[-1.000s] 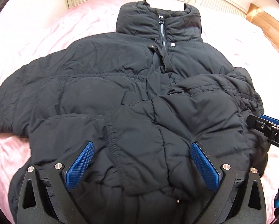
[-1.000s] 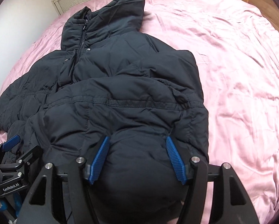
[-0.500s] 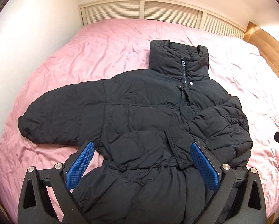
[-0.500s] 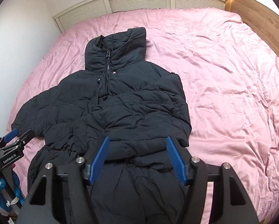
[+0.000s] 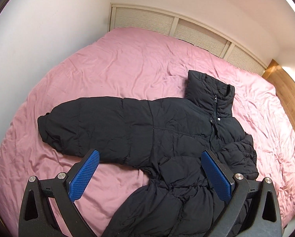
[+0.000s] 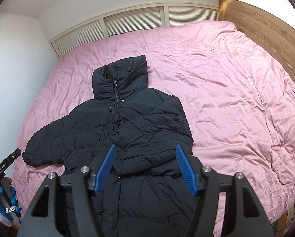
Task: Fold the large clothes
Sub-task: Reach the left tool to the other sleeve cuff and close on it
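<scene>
Hovering with jaws apart and empty, the left gripper (image 5: 149, 174) and right gripper (image 6: 145, 168) are facing the black jacket (image 5: 167, 138); 1 sleeve (image 6: 153, 136) is lying folded across the front, so next is probably the left sleeve (image 5: 84, 122), needing a grasp at its cuff.

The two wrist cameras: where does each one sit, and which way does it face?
Left wrist: on the left tongs, above the bed's near edge, facing down at the black puffer jacket; own open fingers show.
Right wrist: on the right tongs, facing likewise; own fingers, the left tongs and a gloved hand show.
Shared: jacket, pink bedcover, slatted headboard.
</scene>
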The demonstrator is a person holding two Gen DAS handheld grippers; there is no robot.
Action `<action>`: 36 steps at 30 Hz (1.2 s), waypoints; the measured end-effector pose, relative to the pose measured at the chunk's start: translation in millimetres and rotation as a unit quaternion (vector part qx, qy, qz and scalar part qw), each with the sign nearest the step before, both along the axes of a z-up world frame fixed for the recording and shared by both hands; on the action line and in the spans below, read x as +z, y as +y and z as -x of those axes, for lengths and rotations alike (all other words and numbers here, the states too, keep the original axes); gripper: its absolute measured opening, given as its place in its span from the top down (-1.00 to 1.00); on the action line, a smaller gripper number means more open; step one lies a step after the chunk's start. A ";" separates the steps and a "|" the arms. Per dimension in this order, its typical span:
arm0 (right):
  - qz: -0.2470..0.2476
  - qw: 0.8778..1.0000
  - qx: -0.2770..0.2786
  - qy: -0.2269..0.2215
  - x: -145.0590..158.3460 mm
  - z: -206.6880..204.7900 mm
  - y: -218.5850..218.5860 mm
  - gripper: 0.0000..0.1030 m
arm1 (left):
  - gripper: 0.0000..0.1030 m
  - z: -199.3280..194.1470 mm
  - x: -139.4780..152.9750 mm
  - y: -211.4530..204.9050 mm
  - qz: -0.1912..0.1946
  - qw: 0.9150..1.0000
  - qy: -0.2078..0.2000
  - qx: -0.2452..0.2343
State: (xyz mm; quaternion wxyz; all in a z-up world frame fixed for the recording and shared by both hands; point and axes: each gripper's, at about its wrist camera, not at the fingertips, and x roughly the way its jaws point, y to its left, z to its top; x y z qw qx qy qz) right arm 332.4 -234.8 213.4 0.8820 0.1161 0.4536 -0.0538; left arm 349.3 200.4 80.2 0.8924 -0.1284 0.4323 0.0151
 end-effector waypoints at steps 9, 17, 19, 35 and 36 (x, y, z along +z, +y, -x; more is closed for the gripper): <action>0.012 1.000 0.002 0.013 -1.8 3.3 32.3 -0.25 | -0.97 2.8 -50.3 74.0 0.064 0.996 0.038 0.051; 0.010 0.999 0.011 0.040 -30.5 5.3 57.3 -0.25 | -0.97 8.8 -97.5 136.1 0.100 0.986 0.053 0.120; 0.009 0.999 0.016 0.045 -38.0 3.9 64.0 -0.25 | -0.97 11.9 -109.8 150.2 0.110 0.983 0.056 0.138; 0.008 0.995 0.038 0.096 -97.1 -3.6 93.0 -0.25 | -0.97 3.1 -184.5 232.5 0.249 0.939 0.039 0.236; 0.008 0.994 0.036 0.098 -98.4 -4.5 91.5 -0.26 | -0.97 -1.9 -186.7 234.2 0.253 0.937 0.037 0.238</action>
